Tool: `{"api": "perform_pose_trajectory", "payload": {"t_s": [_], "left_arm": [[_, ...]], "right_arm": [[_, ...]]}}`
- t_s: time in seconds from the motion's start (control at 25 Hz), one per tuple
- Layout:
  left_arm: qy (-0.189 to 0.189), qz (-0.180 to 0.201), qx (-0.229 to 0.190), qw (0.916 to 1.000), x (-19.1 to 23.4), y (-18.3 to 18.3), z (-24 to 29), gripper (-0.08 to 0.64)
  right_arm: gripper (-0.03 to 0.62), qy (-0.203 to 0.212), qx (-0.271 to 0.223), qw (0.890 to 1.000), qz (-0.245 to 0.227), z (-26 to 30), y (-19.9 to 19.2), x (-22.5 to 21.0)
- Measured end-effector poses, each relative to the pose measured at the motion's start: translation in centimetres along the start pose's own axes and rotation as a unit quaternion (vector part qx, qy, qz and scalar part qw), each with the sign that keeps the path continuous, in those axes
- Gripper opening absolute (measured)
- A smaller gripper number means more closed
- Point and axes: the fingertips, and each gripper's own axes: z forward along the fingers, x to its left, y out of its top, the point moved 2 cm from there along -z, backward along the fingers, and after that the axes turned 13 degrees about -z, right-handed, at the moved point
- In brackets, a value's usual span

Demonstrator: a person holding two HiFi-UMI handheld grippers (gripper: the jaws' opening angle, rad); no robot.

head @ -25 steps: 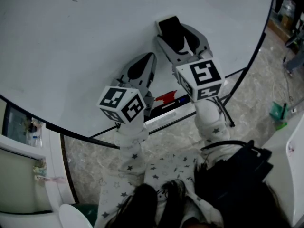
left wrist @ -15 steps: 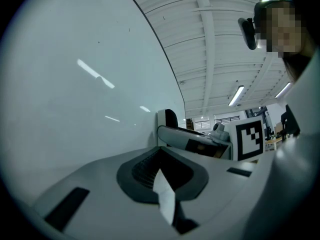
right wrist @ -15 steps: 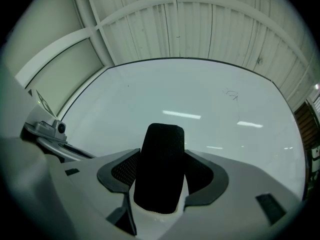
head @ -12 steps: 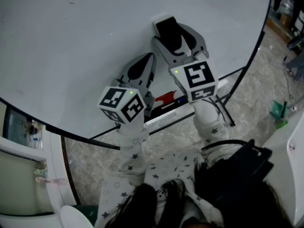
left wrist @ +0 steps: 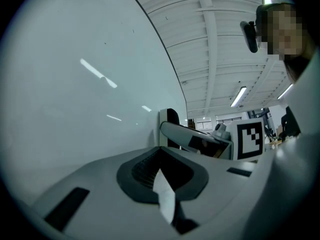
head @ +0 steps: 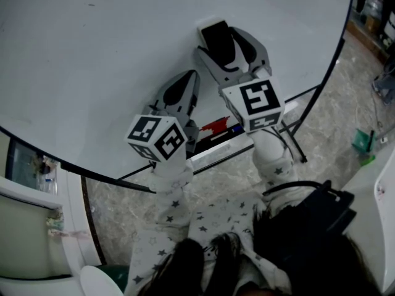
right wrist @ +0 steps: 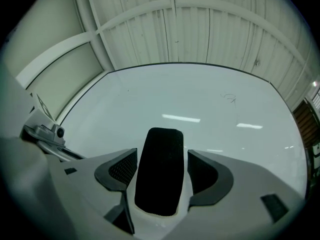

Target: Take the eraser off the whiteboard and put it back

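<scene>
As right tool (head: 225, 45) jaws just opened, eraser (head: 216, 34) edges stand clear on whiteboard (head: 92, 60).

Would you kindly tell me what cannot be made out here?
- Head view: red and dark items on the white whiteboard's ledge, partly behind the left gripper; kind unclear.
- Right gripper view: whether the black oblong eraser, between the right gripper's jaws that have just been opening, touches the whiteboard; its own body hides that.
- Right gripper view: faint scribble, too small to read.
</scene>
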Motion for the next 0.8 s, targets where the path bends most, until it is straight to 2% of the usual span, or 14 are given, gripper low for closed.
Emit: {"api": "perform_pose_trajectory", "payload": {"t_s": [0.2,0.44,0.48,0.56,0.8], "left_arm": [[-0.003,-0.006,-0.004,1.0,0.1,0.0,-0.5,0.001],[0.0,-0.02,-0.008,0.9998,1.0,-0.4,-0.6,0.0],[-0.001,-0.022,-0.008,0.9997,1.0,-0.5,-0.5,0.002],[-0.003,-0.025,-0.005,0.9997,1.1,-0.6,-0.4,0.001],[-0.007,-0.036,0.004,0.9993,1.2,-1.2,-0.1,0.002]], "right_arm": [[0.298,-0.004,-0.017,0.999,0.03,-1.4,0.2,-0.2],[0.29,0.026,0.008,0.997,0.07,-2.2,-1.7,0.6],[0.231,0.029,0.014,0.997,0.068,-2.2,-1.9,0.9],[0.22,0.034,0.026,0.997,0.071,-2.3,-2.3,1.2],[0.07,0.049,0.054,0.995,0.065,-2.3,-3.2,2.1]]}}
